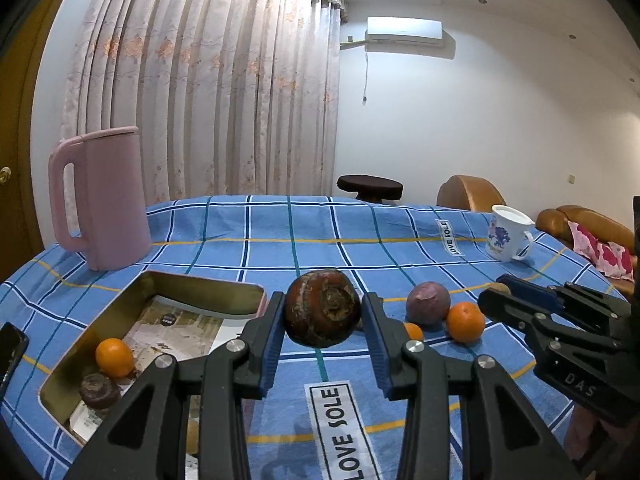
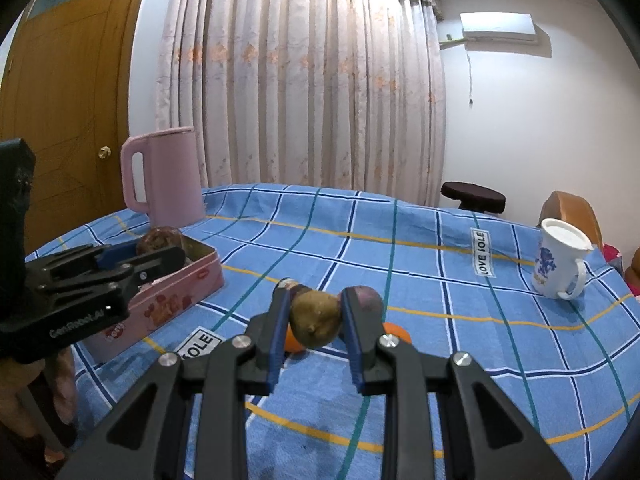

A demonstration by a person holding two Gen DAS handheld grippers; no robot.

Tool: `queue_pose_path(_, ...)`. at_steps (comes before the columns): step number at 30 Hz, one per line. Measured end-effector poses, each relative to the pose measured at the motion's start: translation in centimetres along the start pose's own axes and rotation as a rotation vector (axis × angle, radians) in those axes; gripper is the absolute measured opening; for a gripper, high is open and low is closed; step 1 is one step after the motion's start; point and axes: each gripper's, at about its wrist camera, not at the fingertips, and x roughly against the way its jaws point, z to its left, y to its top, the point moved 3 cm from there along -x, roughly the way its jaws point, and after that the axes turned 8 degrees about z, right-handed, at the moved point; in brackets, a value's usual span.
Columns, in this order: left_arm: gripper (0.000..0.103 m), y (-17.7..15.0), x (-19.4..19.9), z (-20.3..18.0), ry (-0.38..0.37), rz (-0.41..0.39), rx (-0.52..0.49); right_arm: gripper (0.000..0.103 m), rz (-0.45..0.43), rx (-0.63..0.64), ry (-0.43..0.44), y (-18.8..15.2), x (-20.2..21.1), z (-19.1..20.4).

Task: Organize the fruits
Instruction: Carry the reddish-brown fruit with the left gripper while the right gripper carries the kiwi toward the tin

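Observation:
My left gripper is shut on a dark red-brown round fruit and holds it above the blue checked cloth, beside the open tin box. The box holds an orange and a small dark fruit. My right gripper is shut on a brown kiwi-like fruit, held above the cloth. A purple round fruit and two oranges lie on the cloth; one orange shows behind my right fingers. In the right wrist view the left gripper holds its fruit over the pink box.
A pink jug stands at the back left of the table. A white mug with a blue print stands at the back right. A dark stool and brown sofa lie beyond the table. A black phone lies at the left edge.

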Motion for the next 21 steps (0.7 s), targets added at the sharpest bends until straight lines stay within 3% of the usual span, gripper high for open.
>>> queue_pose_path(21, 0.04, 0.1, 1.5, 5.1, 0.121, 0.059, 0.043, 0.029, -0.033, 0.082, 0.164, 5.1, -2.0, 6.6)
